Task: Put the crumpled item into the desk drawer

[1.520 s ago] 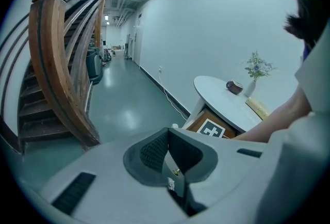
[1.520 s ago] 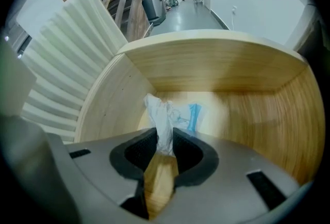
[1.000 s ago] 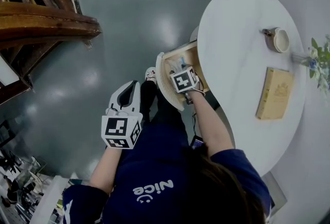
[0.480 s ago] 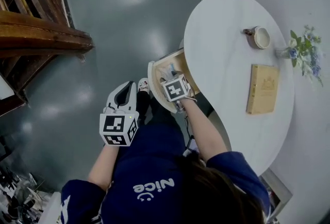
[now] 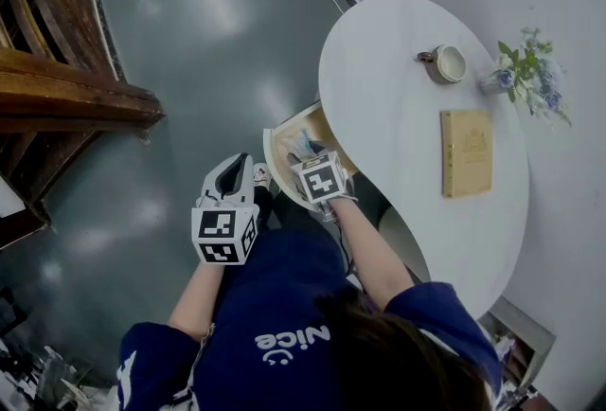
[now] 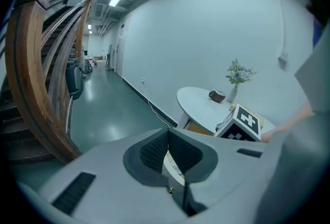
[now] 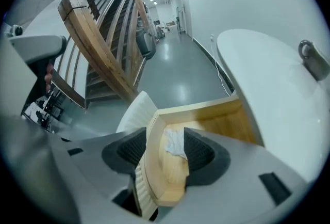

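Desk (image 5: 398,87) w/ drawer (image 7: 216,112) pulled out. R gripper (image 7: 164,156) jaws apart, straddling drawer front, one pad outside, one inside. Inside, crumpled item (image 7: 174,144) on drawer floor beside inner pad. L gripper (image 6: 166,153) closed, empty, farther off. Prob R pushes it shut.

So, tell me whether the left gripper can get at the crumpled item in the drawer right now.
Probably not cleanly: the right gripper straddles the drawer front, one jaw inside beside the crumpled item, crowding the opening. The left gripper hangs shut off to one side.
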### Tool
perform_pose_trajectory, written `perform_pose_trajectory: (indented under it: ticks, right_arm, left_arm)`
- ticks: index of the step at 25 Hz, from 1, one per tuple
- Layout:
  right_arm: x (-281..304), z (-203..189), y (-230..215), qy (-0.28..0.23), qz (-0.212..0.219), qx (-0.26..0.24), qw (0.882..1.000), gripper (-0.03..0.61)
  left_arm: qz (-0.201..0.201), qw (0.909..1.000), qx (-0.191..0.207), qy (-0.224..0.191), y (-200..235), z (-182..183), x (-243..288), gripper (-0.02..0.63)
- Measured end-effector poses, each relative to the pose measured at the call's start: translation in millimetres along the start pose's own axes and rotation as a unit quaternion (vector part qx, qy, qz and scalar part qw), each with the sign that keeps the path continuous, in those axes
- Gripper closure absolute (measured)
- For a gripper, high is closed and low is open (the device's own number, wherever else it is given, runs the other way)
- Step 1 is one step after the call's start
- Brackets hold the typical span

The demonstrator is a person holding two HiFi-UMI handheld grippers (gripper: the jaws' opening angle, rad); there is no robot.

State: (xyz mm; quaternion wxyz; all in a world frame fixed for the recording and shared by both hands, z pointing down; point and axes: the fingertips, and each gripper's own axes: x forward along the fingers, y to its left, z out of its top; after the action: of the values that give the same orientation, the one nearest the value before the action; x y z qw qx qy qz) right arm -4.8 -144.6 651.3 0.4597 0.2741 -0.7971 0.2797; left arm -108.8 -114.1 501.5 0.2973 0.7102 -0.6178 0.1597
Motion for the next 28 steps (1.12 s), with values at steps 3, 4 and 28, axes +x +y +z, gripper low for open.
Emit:
perform_pose_trajectory:
  ticks: [3, 4, 28]
  right_arm:
    - [-18, 7, 0, -0.022, -0.011, 0.004, 1.000, 0.342]
    - [-24, 9, 1, -0.029, -0.014, 0.006, 0.999, 0.342]
    - [-158, 50, -6, -0.210, -0.103, 0.076, 0.969, 0.345]
  left_arm:
    - [-0.007, 1.0000, 0.000, 0.000, -2, 2, 1, 0.611]
    - [-0.008, 1.0000, -0.002, -0.001, -2, 3, 1, 0.611]
    - [-0.115, 0.9887, 0.088, -0.038, -55, 45, 7, 0.611]
